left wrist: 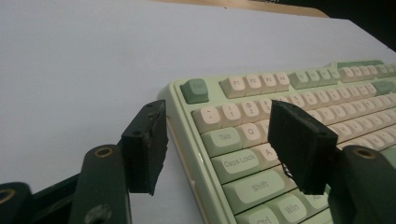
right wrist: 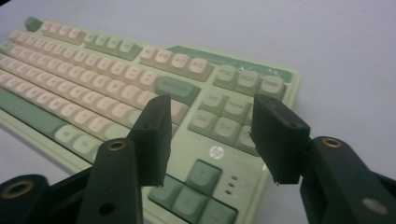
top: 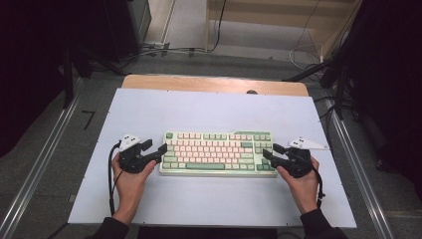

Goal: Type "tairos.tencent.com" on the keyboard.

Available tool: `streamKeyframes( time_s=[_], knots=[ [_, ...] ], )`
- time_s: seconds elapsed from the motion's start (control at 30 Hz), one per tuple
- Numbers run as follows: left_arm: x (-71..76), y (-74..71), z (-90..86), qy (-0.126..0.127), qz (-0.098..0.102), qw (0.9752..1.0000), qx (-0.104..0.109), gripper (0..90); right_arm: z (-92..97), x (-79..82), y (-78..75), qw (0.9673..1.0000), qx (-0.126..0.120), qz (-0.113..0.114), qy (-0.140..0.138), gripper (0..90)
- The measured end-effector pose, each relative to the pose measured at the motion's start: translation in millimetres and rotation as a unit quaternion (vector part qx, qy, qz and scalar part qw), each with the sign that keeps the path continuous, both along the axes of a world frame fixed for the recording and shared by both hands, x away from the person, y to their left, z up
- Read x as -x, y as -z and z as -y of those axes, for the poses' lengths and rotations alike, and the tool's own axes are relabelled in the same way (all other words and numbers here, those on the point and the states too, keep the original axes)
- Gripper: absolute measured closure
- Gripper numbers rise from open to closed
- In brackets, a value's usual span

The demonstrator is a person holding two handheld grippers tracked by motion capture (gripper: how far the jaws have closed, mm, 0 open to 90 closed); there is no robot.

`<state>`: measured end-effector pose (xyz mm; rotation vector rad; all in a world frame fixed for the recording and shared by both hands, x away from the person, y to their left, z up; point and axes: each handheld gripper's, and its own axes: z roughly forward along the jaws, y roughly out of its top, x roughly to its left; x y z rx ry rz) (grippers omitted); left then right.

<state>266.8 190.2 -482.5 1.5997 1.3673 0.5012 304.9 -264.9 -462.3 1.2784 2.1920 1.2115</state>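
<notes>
My left hand (top: 130,174) comes up from six o'clock, wrist straight, carrying the left gripper (top: 155,148) level and pointed toward three o'clock at the keyboard's (top: 219,152) left end. Its jaws stand apart, gripping nothing; in the left gripper view one jaw hangs over the white table cover (left wrist: 84,60) just off the keyboard's (left wrist: 299,121) left edge and the other over the Q and A keys, though I cannot tell if either touches. The keyboard lies at the middle of the table cover (top: 209,107), between both claws. My right hand (top: 302,180) mirrors the left, its right gripper (top: 271,151) pointing toward nine o'clock, jaws apart and empty above the arrow-key corner (right wrist: 201,182).
</notes>
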Motion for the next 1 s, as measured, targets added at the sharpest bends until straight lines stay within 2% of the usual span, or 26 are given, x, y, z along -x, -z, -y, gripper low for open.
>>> streamKeyframes(
  time_s=[0.2, 0.37, 0.67, 0.8, 0.9, 1.0],
  knots=[
    [-1.4, -1.1, 5.0, 0.015, 0.003, 0.9999, 0.005, 46.6, -13.8, -2.9, -1.0, 0.9998, -0.003, -0.003, -0.019, 49.5],
    [-3.3, -0.7, 10.0, 0.02, 0.003, 0.9998, 0.005, 47.4, -21.9, -5.4, -1.1, 0.9996, -0.002, -0.002, -0.029, 50.3],
    [-9.4, -0.5, 23.8, 0.042, 0.003, 0.9991, 0.008, 51.5, -43.1, -8.5, -1.4, 0.9984, -0.001, -0.003, -0.056, 52.3],
    [-11.4, -0.4, 28.7, 0.055, 0.002, 0.9984, 0.01, 60.1, -52.5, -10.1, -2.0, 0.9978, -0.001, -0.004, -0.067, 55.0],
    [-12.8, -0.3, 31.4, 0.061, 0.0, 0.9981, 0.008, 63.8, -57.3, -10.8, -1.8, 0.9971, -0.003, -0.007, -0.076, 61.5],
    [-13.1, -1.2, 33.4, 0.067, 0.001, 0.9977, 0.008, 73.5, -60.9, -11.1, -2.6, 0.9962, -0.007, -0.011, -0.086, 74.3]
  ],
)
